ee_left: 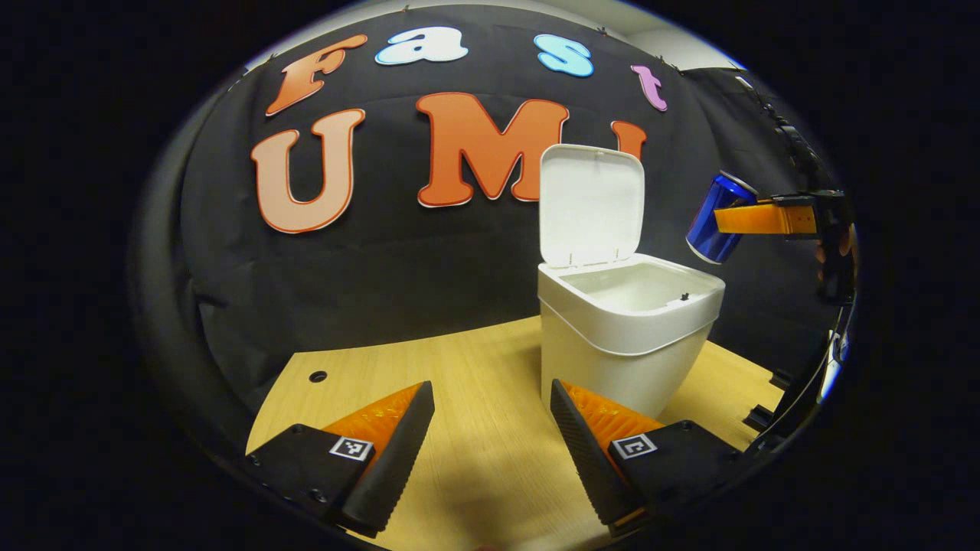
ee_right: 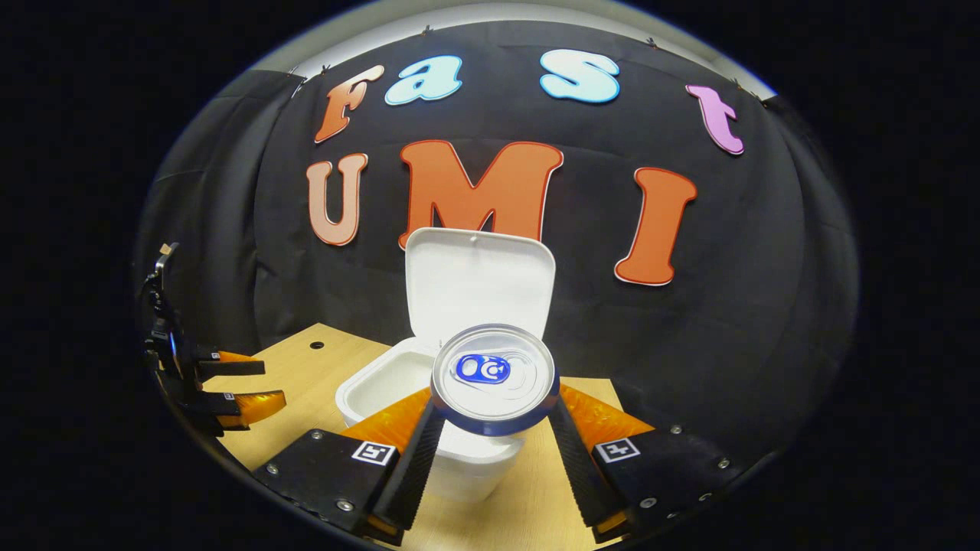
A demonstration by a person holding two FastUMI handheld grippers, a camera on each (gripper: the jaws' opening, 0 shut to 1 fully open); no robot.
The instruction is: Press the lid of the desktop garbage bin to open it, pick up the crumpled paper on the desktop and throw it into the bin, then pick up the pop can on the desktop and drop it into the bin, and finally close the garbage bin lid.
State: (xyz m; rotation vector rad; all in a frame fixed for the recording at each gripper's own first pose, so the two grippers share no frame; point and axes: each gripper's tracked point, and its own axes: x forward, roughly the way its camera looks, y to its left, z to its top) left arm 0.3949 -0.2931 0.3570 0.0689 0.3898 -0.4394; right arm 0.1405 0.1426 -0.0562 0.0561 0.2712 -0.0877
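Observation:
The white desktop bin (ee_left: 624,344) stands on the wooden table with its lid (ee_left: 589,203) swung upright, so the top is open. A blue pop can (ee_left: 712,218) hangs tilted in the air just right of the bin's rim and above it, with my right gripper (ee_left: 736,220) shut on it. In the right gripper view the can's silver top (ee_right: 494,375) sits between my right gripper's (ee_right: 494,404) fingers, above the near side of the bin (ee_right: 383,390) and in front of the lid (ee_right: 478,287). My left gripper (ee_left: 490,425) is open and holds nothing, low over the table left of the bin.
The light wooden table (ee_left: 459,367) has a small round hole (ee_left: 317,376) near its back left corner. Black cloth walls close the booth behind and at both sides. My left gripper (ee_right: 269,385) shows at the table's left edge, apart from the bin.

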